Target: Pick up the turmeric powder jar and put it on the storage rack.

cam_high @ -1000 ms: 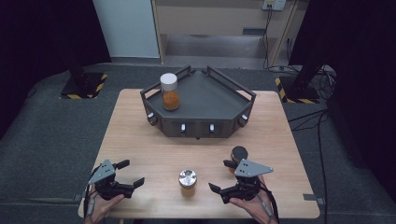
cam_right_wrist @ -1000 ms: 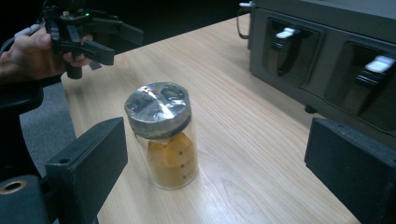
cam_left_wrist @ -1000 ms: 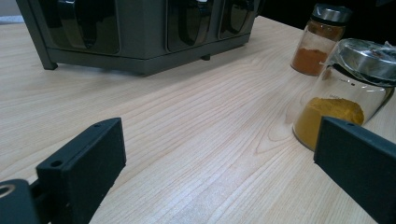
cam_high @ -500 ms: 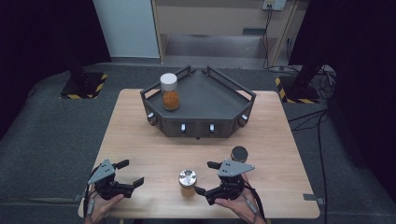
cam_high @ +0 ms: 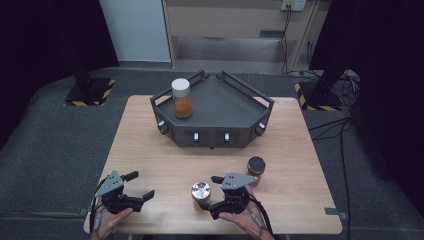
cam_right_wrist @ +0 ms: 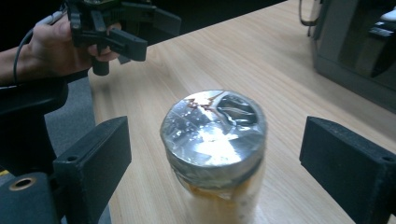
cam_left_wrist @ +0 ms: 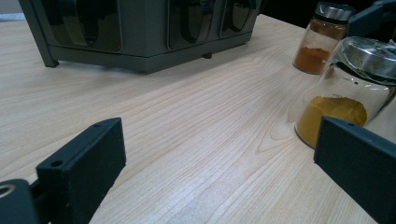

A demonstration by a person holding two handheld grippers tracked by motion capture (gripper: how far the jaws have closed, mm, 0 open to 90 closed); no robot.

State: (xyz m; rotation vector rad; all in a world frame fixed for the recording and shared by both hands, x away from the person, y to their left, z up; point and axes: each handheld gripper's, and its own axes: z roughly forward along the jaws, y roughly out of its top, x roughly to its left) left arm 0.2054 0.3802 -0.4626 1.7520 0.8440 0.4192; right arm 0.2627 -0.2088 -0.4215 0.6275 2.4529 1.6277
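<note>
The right hand-held gripper [cam_high: 214, 193] is hanging with its jaws wide apart on either side of a jar [cam_right_wrist: 214, 154], touching neither side of it. The jar is standing upright on the surface [cam_high: 150, 150] near the front edge, its shiny metal lid [cam_high: 201, 190] facing up and yellow powder [cam_left_wrist: 332, 112] lying in its lower part. Judging by the clear glass wall, it is probably stiff, smooth and breakable (a squeeze on the body, below the lid, looks safer than on the slick cap). Only partly filled, it should be fairly light.

The left hand-held gripper [cam_high: 142, 186] is resting low over the surface, well apart from the jar, jaws spread and gripping nothing. A second jar [cam_high: 256, 165] is standing just beyond the right hand, and a third [cam_high: 181, 98] is sitting on the dark tray [cam_high: 235, 107] farther back.
</note>
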